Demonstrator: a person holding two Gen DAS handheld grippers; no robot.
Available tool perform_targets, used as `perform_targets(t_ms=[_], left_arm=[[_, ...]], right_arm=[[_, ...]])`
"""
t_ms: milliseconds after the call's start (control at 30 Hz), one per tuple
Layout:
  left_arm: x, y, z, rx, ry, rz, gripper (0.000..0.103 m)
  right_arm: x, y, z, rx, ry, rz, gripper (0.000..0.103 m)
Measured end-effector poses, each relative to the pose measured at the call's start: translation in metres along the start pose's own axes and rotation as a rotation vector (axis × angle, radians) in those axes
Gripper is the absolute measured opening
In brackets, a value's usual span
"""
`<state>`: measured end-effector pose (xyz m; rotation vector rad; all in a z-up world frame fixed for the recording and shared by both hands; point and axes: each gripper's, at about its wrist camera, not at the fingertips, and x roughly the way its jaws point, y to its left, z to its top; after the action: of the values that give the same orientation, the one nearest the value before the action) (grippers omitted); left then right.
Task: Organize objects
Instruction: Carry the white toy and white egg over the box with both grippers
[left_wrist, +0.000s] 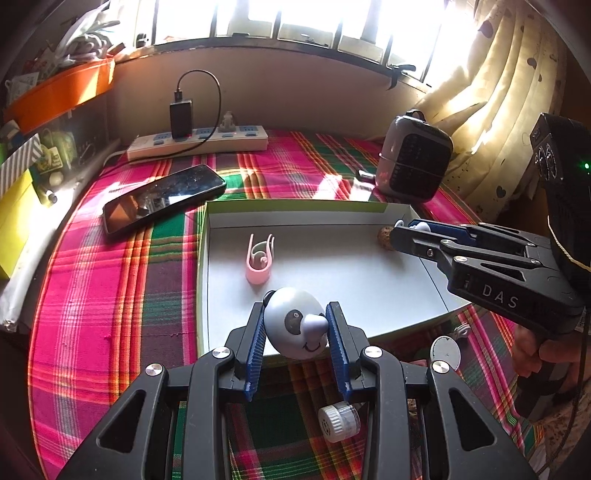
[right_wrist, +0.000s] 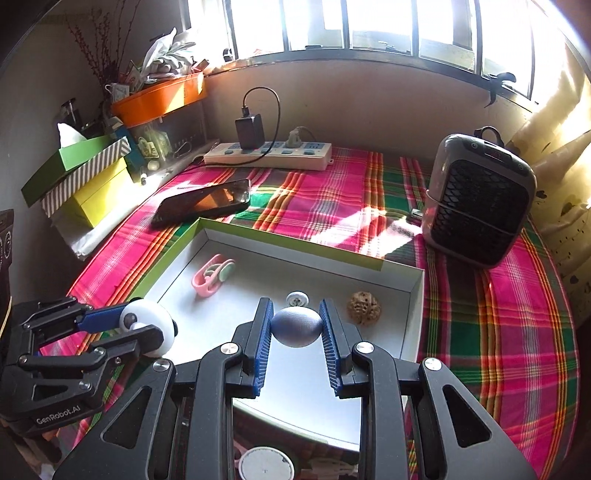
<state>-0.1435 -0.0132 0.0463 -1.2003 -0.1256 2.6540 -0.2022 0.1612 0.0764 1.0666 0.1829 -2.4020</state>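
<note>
My left gripper (left_wrist: 295, 325) is shut on a white egg-shaped panda toy (left_wrist: 293, 325) at the near edge of a shallow white box (left_wrist: 207, 258); it also shows in the right wrist view (right_wrist: 147, 328). My right gripper (right_wrist: 295, 326) is shut on a grey-blue ball (right_wrist: 295, 326) held over the box (right_wrist: 415, 321); in the left wrist view it (left_wrist: 406, 229) reaches in from the right. In the box lie a pink clip (left_wrist: 258, 260) (right_wrist: 212, 278), a walnut (right_wrist: 364, 307) (left_wrist: 385, 235) and a small white round piece (right_wrist: 297, 298).
A phone (left_wrist: 162, 197), a power strip with charger (left_wrist: 199, 142) and a small grey heater (left_wrist: 413, 162) sit on the plaid cloth behind the box. A white cap (left_wrist: 338, 421) and a white disc (left_wrist: 445, 350) lie near the front edge. Stacked boxes (right_wrist: 85, 177) stand at left.
</note>
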Motion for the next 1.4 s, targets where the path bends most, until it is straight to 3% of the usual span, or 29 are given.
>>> perform_targets(t_ms=[767, 1400], left_arm=[[0.033, 0.007, 0.01, 0.005, 0.051, 0.013, 0.03], [0.045, 0.009, 0.011, 0.014, 0.074, 0.035, 0.031]], right_arm=[[0.073, 0.017, 0.027, -0.108, 0.146, 0.015, 0.027], [0.094, 0.025, 0.032, -0.144, 0.194, 0.02, 0.027]])
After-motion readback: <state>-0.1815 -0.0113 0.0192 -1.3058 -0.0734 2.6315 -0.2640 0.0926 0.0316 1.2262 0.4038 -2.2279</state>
